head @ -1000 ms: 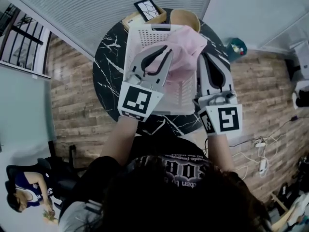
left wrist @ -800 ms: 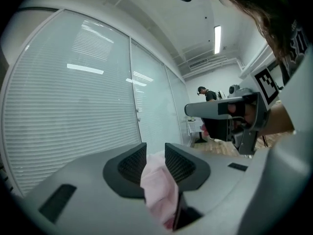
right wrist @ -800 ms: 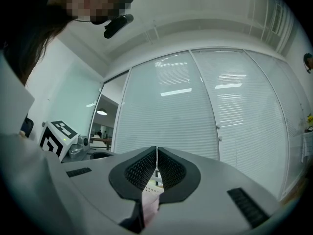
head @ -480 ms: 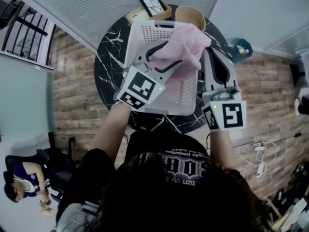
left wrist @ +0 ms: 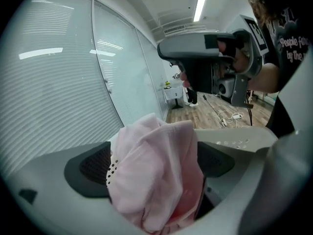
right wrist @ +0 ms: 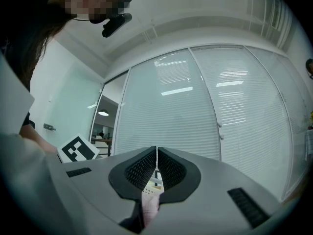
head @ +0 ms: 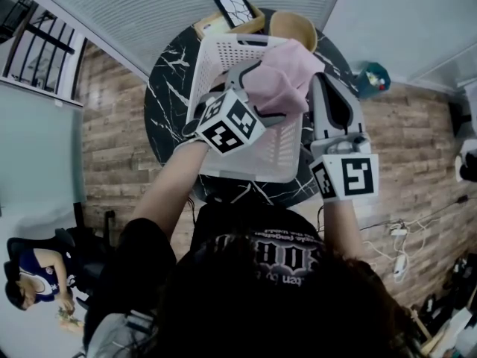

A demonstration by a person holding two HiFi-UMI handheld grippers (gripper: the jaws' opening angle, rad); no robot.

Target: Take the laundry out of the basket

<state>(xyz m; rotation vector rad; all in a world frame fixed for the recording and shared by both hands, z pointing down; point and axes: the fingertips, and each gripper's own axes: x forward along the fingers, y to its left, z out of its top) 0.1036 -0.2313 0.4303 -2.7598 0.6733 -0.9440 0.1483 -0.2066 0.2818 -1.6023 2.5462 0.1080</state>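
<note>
Our right tool (right wrist: 156, 153) clamps the pink garment (head: 283, 77) raised over the basket (head: 223, 58) on the table (head: 168, 88), while our left tool (left wrist: 155, 160) has just been opening its jaws around it; setting it down remains.

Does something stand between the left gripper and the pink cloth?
Nothing visible does. The left gripper has just been opening its jaws, and the pink cloth already sits between them, not pressed. The right gripper is shut on an edge of it, over the white basket.
</note>
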